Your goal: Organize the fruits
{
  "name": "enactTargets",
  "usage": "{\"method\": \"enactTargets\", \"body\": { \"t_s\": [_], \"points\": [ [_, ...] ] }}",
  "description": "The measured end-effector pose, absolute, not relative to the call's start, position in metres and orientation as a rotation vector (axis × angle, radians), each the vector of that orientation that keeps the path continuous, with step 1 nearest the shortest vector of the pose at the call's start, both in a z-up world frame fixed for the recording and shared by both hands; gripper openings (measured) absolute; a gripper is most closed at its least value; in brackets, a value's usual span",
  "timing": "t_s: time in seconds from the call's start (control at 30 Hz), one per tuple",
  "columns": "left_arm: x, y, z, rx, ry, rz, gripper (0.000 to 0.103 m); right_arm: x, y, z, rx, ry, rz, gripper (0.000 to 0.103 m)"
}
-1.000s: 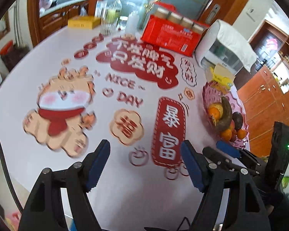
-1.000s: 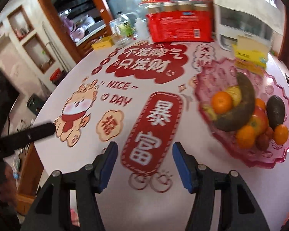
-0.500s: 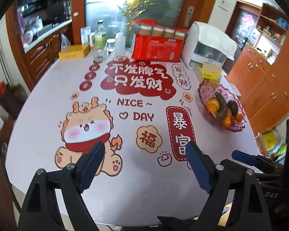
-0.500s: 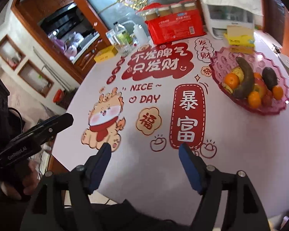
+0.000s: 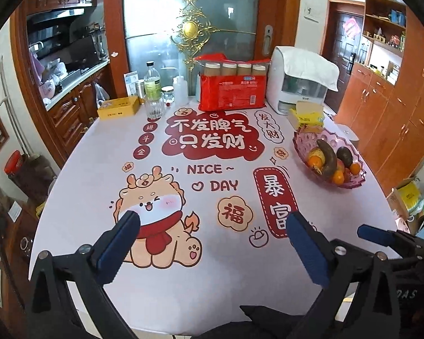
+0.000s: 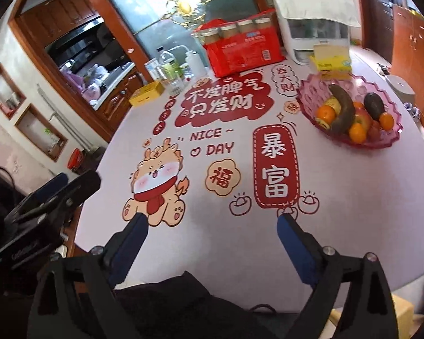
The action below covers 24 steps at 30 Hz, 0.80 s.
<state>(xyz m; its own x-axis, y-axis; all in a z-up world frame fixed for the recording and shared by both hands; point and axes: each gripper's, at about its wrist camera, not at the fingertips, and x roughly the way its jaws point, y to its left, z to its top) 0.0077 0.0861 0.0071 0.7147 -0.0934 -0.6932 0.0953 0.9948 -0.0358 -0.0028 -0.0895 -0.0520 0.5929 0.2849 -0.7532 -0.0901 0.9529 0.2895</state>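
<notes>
Fruit bowl (image 5: 353,182) on surface (image 5: 99,175) far right, banana (image 5: 326,156) inside; tissue pack (image 5: 308,117) behind it; bottles (image 5: 152,84) and box (image 5: 118,108) back left.

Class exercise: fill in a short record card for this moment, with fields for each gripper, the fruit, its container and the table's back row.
left gripper: open, empty, above the near table edge
right gripper: open, empty
fruit: dark banana, avocado, oranges, all in the bowl
container: pink bowl, on the table's right side
back row: red pack of jars, white appliance, bottles
</notes>
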Motion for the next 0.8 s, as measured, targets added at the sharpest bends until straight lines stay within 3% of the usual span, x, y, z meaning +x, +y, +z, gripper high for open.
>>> {"method": "enactTargets", "body": {
  "t_s": [0.2, 0.8],
  "points": [
    [0.012, 0.089, 0.004, -0.012, 0.787, -0.087, 0.102, -0.006, -0.083, -0.046, 0.179, 0.895, 0.170, 0.103],
    [0.021, 0.080, -0.016, -0.019, 0.878, -0.035, 0.102, -0.007, -0.097, -0.052, 0.180, 0.899, 0.095, 0.103]
  ]
}}
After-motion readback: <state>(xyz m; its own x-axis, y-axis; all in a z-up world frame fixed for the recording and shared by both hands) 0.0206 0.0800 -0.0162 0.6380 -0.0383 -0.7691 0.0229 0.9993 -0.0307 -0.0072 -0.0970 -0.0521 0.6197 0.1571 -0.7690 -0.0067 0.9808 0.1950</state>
